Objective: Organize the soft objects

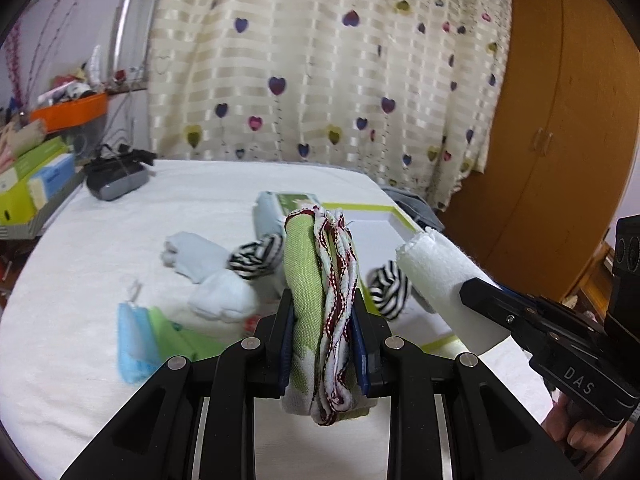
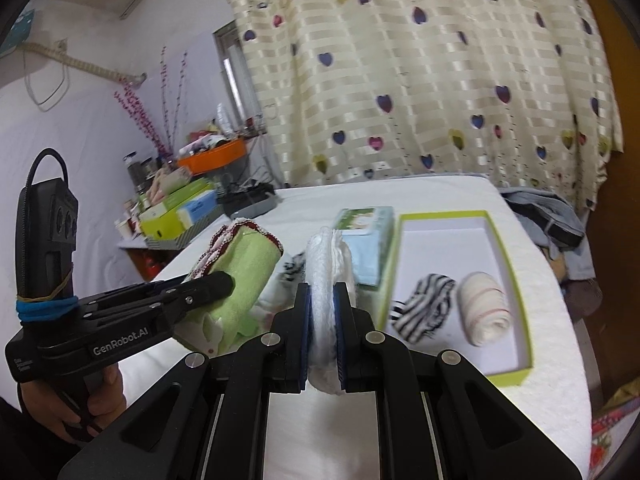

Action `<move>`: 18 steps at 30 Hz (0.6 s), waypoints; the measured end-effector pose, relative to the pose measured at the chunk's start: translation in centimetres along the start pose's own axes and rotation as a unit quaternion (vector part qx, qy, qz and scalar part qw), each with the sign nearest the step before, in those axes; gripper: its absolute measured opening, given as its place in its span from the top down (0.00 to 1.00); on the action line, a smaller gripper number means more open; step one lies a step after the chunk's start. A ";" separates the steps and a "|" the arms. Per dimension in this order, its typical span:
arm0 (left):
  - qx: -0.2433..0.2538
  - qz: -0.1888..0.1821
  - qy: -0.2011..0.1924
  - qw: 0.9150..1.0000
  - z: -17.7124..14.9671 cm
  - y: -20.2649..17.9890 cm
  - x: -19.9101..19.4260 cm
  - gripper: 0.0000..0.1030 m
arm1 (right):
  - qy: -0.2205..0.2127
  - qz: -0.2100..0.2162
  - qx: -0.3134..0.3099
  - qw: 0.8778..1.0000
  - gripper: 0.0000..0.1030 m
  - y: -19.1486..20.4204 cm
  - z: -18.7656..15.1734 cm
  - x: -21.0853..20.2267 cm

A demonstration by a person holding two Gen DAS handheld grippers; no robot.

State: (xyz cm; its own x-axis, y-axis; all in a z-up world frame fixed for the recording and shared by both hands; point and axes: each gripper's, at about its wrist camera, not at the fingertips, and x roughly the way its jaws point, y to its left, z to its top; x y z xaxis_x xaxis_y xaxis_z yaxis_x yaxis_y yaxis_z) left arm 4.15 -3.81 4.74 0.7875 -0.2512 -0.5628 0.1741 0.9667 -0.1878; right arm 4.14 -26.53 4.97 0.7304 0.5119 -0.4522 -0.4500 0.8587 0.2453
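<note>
Box [image 2: 516, 288] near half free; striped sock [image 2: 424, 312], cream roll [image 2: 486, 312] behind.

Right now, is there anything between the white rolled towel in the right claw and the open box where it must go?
Nothing visible blocks it. The white rolled towel is held above the bed, and the green-rimmed box lies open just to its right, with bare floor beside the striped sock roll and cream roll.

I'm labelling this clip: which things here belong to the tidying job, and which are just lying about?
Job:
green rolled cloth in left gripper
white rolled cloth in right gripper
green-rimmed box holding striped roll and cream roll
pale blue rolls

Lying about:
black device
orange tray
heart curtain
</note>
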 end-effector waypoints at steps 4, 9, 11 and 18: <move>0.009 -0.011 0.012 1.000 -0.1 -1.5 1.0 0.78 | 0.000 -0.012 0.012 1.000 0.89 -1.6 -0.2 -0.6; 0.021 -0.026 0.021 0.999 -0.1 -3.3 2.0 0.78 | -0.001 -0.031 0.028 0.999 0.89 -3.6 -0.5 -1.2; 0.025 -0.032 0.025 0.999 -0.2 -3.8 2.4 0.77 | 0.000 -0.040 0.033 0.999 0.89 -4.4 -0.6 -1.3; 0.036 -0.051 0.054 0.997 -0.6 -5.8 4.7 0.78 | 0.017 -0.077 0.050 0.996 0.89 -6.9 -1.3 -1.4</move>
State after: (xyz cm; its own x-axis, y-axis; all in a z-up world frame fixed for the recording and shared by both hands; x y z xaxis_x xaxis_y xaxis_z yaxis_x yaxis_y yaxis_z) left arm 6.47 -10.65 2.77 0.6964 -0.3487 -0.6273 0.2945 0.9359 -0.1932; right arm 5.52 -33.21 2.79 0.7681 0.3746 -0.5193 -0.2801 0.9259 0.2535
